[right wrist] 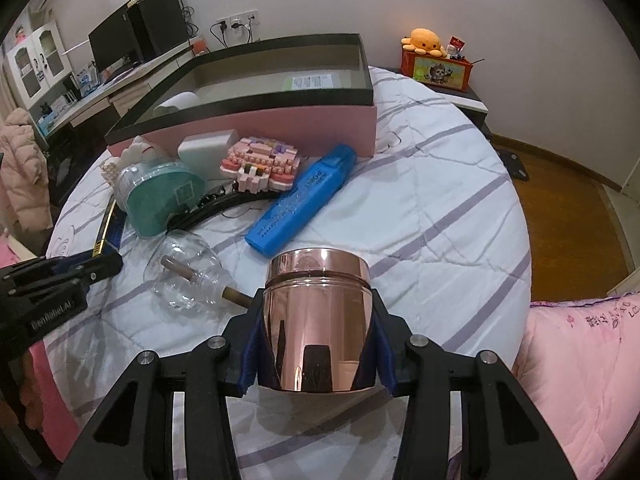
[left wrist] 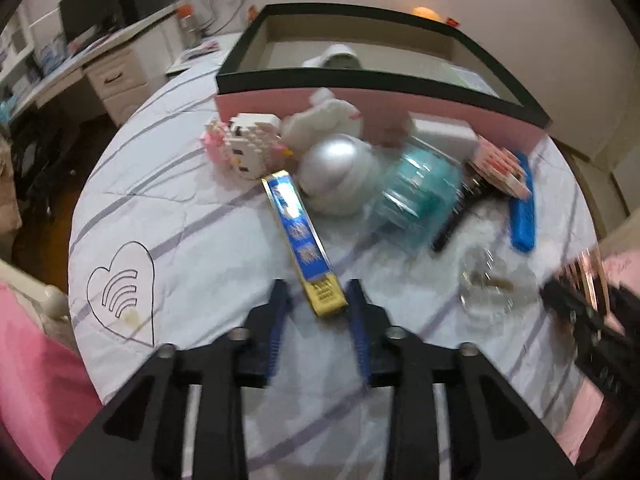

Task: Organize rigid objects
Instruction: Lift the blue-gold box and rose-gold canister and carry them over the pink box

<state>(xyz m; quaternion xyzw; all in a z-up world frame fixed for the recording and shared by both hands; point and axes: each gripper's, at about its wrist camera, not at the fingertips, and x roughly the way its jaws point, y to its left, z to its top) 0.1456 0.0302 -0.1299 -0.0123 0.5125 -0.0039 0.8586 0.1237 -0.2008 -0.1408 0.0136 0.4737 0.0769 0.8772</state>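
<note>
Rose-gold canister [right wrist: 318,320] sat clamped mid-wall in right gripper [right wrist: 318,354]; glossy, rigid, likely slippery. Left gripper [left wrist: 318,300] hung wide around blue-gold box [left wrist: 304,240] near bed's [right wrist: 440,220] front edge.

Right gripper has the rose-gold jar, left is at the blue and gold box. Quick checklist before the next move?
1. Right gripper shut on rose-gold jar: ok.
2. Left gripper straddles the blue and gold box, fingers open: ok.
3. Pink storage box open, with free floor space: ok.
4. Jar's path clear of blue marker and clear glass bottle: cannot tell.
5. Left gripper's clearance from bottle: cannot tell.
</note>
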